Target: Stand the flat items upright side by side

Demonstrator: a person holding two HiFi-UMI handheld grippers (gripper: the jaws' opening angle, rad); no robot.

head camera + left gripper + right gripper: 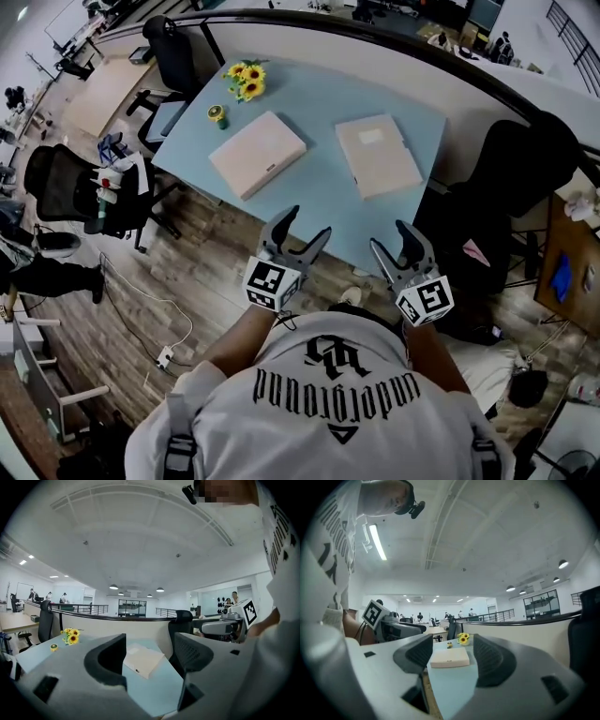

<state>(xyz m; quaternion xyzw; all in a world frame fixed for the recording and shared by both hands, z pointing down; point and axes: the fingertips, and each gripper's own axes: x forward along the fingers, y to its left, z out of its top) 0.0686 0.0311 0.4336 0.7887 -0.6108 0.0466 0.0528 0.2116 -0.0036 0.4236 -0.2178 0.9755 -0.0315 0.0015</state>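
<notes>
Two flat beige boxes lie on the light blue table [323, 202]: the left box [257, 153] set at an angle, the right box [378, 155] a little apart from it. My left gripper [309, 222] hovers at the table's near edge, jaws open and empty. My right gripper [389, 234] hangs beside it, also open and empty. In the left gripper view the left box [143, 660] shows flat between the open jaws of the left gripper [149, 644]. The right gripper view shows the same box [449, 658] ahead of the right gripper [452, 645].
Sunflowers [247, 80] and a small yellow-green item [217, 114] stand at the table's far left corner. Black office chairs stand at the back left [169, 47], at the right [525, 159] and on the floor at the left [66, 183]. A curved railing runs behind the table.
</notes>
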